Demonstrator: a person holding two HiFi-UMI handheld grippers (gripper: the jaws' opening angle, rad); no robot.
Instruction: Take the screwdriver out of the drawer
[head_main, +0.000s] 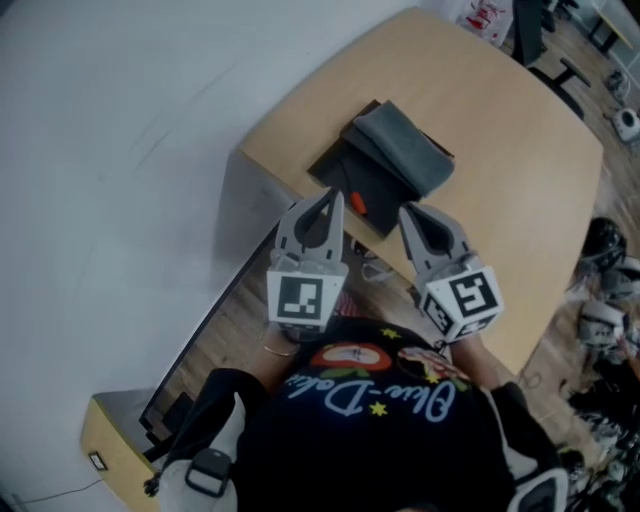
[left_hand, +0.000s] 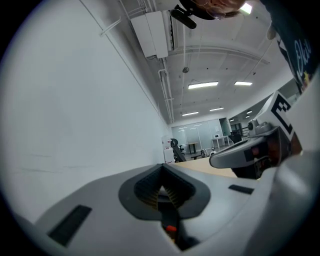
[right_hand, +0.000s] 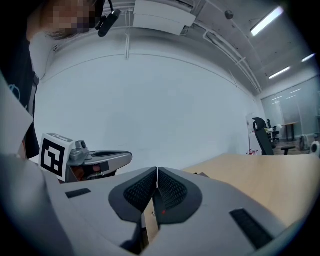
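A small grey drawer unit (head_main: 405, 148) sits on the wooden table (head_main: 500, 130), with its black drawer (head_main: 345, 172) pulled out toward me. A screwdriver with an orange-red handle (head_main: 357, 203) lies in the drawer's near end. My left gripper (head_main: 335, 196) is shut and empty, its tip just left of the handle. My right gripper (head_main: 405, 211) is also shut and empty, just right of the drawer's near corner. In the left gripper view the fingers (left_hand: 150, 192) meet, and a red spot (left_hand: 171, 228) shows through the slit below them. The fingers (right_hand: 172, 192) in the right gripper view are pressed together.
The table edge (head_main: 290, 190) runs just under both grippers, with wooden floor (head_main: 240, 330) below it. A low shelf (head_main: 120, 430) stands at lower left. Clutter (head_main: 605, 300) lies on the floor at right. Each gripper shows in the other's view: the right gripper (left_hand: 250, 152) and the left gripper (right_hand: 95, 160).
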